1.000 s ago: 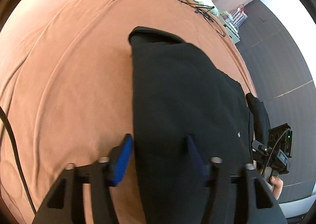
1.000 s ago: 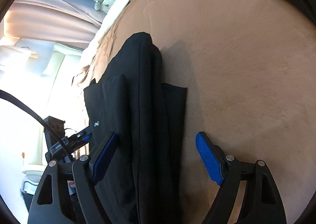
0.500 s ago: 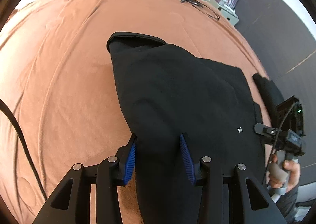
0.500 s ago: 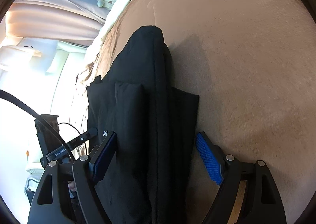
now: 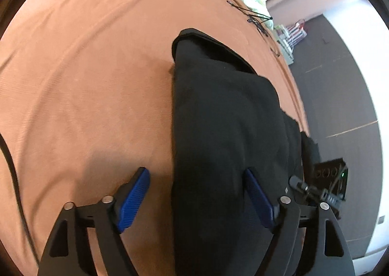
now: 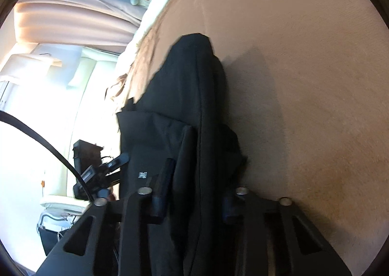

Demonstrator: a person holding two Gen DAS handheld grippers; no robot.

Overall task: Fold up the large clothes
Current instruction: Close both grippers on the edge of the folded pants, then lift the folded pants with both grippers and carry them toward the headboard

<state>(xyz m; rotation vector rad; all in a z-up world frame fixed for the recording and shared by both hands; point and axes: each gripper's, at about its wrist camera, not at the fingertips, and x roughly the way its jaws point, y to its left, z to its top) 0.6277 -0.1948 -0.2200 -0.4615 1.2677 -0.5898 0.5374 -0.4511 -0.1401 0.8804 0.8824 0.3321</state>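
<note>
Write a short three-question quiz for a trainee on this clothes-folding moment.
1. True or false: the left gripper is clamped on the black garment.
2. What does the right gripper grip? A) a cable B) the black garment C) nothing
3. Fill in: the garment lies on a ____ bedspread.

Key:
1. False; its jaws have just opened and stand apart, the left pad over bare bedspread.
2. B; its jaws have just closed on a bunched fold.
3. Brown.
</note>
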